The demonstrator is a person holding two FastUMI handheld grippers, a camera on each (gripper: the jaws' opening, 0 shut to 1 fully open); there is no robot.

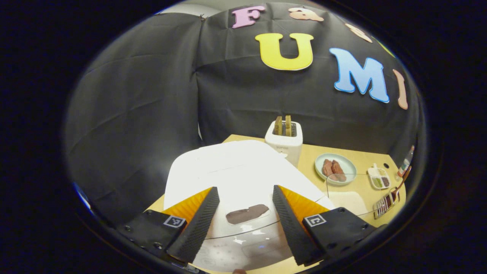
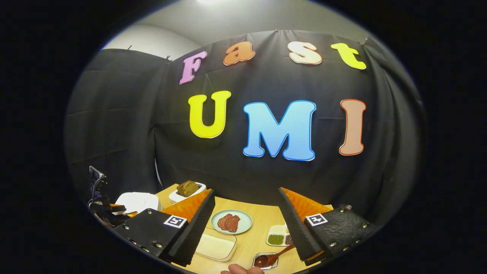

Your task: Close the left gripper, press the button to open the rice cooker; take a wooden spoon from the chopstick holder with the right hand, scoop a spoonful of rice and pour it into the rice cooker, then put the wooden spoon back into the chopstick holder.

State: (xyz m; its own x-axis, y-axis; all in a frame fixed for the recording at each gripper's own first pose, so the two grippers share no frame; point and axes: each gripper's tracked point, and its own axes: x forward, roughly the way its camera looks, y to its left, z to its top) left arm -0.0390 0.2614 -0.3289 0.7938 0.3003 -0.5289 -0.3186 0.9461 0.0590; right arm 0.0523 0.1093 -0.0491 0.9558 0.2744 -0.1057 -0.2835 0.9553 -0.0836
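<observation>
- Left gripper (image 1: pixel 245 222) is hovering over the white rice cooker (image 1: pixel 232 171), fingers spread wide apart, gripping nothing.
- The rice cooker's lid is sitting closed; a dark oval patch (image 1: pixel 247 214) on the lid is lying between the two fingers in the left gripper view.
- The cooker is taking up the near left part of the wooden table (image 1: pixel 342 152); a white toaster (image 1: pixel 284 142) holding two bread slices is standing just behind it.
- A pale plate with brown meat pieces (image 1: pixel 335 169) is lying right of the toaster; a small divided tray of grains (image 1: pixel 379 179) is sitting farther right.
- Right gripper (image 2: pixel 249 232) is hanging above the table, fingers wide open, empty.
- In the right gripper view a wooden spoon (image 2: pixel 272 257) is resting with its bowl in a small clear dish (image 2: pixel 265 261), handle pointing up-right toward the right finger.
- A white rectangular container (image 2: pixel 215 246) is sitting near the left finger.
- The other gripper (image 2: pixel 106 211) is showing at far left beside the rice cooker (image 2: pixel 137 201).
- Cannot tell where the chopstick holder is.
</observation>
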